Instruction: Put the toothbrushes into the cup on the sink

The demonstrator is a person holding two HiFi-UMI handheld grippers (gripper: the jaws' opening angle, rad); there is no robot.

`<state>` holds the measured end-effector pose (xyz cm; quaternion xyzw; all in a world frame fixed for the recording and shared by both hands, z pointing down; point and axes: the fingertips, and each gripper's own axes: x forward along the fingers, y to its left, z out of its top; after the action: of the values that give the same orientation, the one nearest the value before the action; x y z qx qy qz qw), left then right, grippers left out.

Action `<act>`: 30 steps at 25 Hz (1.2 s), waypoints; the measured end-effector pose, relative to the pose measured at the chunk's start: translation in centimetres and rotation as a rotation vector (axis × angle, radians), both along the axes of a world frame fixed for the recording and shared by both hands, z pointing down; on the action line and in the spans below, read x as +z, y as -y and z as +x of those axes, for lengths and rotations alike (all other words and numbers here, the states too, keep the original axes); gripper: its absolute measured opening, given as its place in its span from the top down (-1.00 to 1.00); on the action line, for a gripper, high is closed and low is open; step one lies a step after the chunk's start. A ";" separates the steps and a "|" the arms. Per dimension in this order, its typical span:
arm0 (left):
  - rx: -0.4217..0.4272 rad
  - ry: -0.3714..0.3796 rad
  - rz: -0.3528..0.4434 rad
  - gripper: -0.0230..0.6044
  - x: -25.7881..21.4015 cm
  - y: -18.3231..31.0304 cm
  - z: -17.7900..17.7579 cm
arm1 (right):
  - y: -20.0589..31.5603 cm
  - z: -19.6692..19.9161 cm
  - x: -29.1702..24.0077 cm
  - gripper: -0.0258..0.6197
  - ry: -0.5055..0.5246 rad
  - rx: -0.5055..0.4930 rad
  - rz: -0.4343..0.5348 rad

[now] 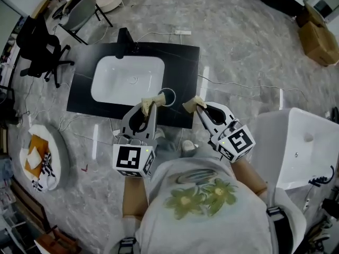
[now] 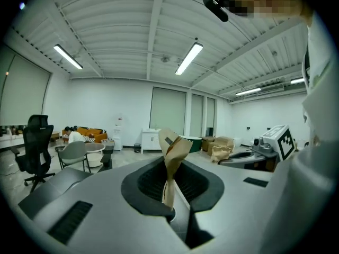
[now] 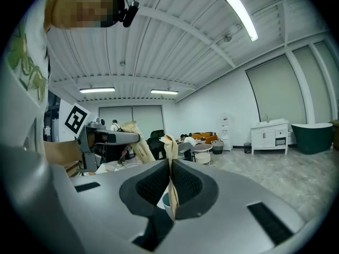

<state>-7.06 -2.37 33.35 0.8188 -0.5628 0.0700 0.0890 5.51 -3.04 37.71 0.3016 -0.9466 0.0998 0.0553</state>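
Observation:
A black counter point(image 1: 83, 98) with a white basin point(image 1: 127, 78) stands on the floor in front of me, seen in the head view. A clear cup point(image 1: 167, 97) sits on the counter's near right part. My left gripper point(image 1: 152, 102) hangs over the counter's front edge, just left of the cup. Its tan taped tips point(image 2: 172, 148) are pressed together with nothing visible between them. My right gripper point(image 1: 194, 103) is to the right of the cup, level with the counter's right edge, and its tan tips point(image 3: 169, 148) are also shut on nothing visible. No toothbrush shows in any view.
A black faucet point(image 1: 125, 38) stands at the basin's far side. Office chairs point(image 1: 41, 47) are at the far left, a round white tray point(image 1: 46, 157) lies on the floor at left, a white fixture point(image 1: 303, 147) at right, a cardboard box point(image 1: 318, 38) far right. Cables cross the floor.

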 end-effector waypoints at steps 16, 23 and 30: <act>0.130 -0.032 -0.057 0.76 2.1 3.5 -2.9 | 3.4 -4.4 -0.8 0.78 -0.031 0.075 0.021; 0.145 -0.043 -0.089 0.76 4.0 4.2 -3.2 | 4.3 -4.8 -0.5 0.78 -0.029 0.102 0.026; 0.153 -0.031 -0.113 0.76 5.2 5.0 -3.4 | 5.2 -4.9 0.2 0.78 -0.026 0.123 0.013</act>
<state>-10.47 -7.36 38.53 0.8541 -0.4922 0.0954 0.1381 0.56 -8.25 37.96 0.3609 -0.9260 0.0931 0.0597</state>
